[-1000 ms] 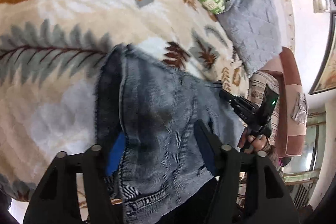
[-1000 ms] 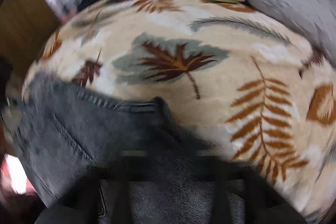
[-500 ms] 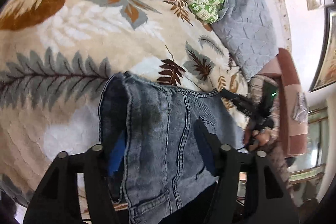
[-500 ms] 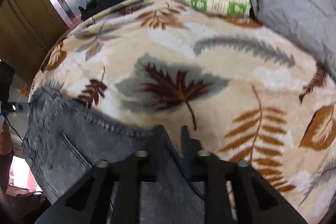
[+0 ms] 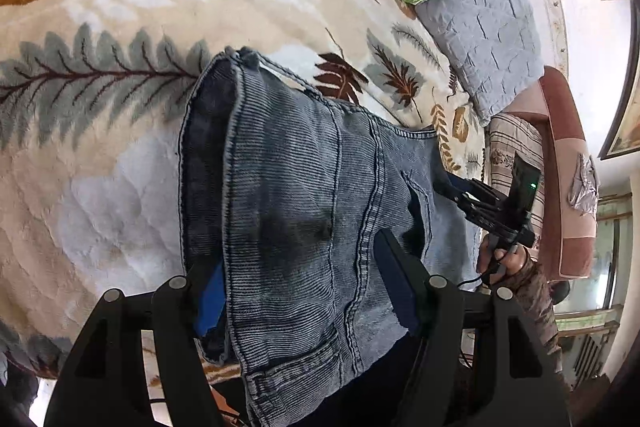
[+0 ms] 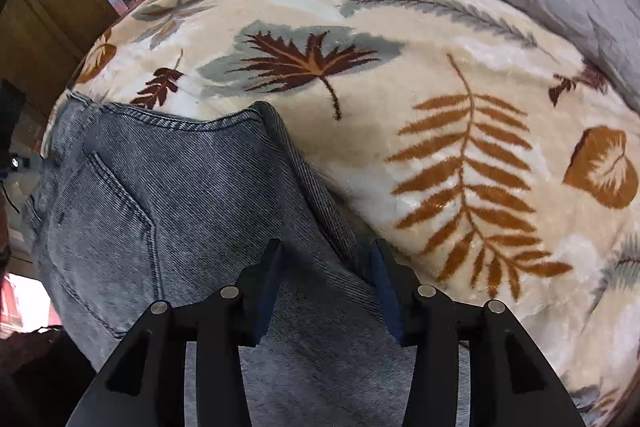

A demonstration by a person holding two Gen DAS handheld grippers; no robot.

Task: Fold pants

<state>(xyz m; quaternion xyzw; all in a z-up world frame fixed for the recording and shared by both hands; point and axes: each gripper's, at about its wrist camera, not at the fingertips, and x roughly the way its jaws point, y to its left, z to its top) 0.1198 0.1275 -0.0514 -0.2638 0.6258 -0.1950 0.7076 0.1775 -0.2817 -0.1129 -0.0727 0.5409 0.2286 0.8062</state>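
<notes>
Faded grey-blue denim pants (image 5: 304, 211) folded at frame centre on beige leaf-print fleece blanket (image 5: 120, 187), my left gripper (image 5: 298, 287) spread wide over them, my right gripper (image 6: 326, 267) released, straddling the fold edge lower centre

We lose the pants (image 5: 304, 195) past the lower edge of the left wrist view, so their full length stays unknown. The left gripper (image 5: 300, 283) has one blue pad tucked behind the denim (only a sliver shows). In the right wrist view, the right gripper (image 6: 326, 283) straddles a fold whose underside we cannot see, and the blanket (image 6: 460, 75) runs off frame.
</notes>
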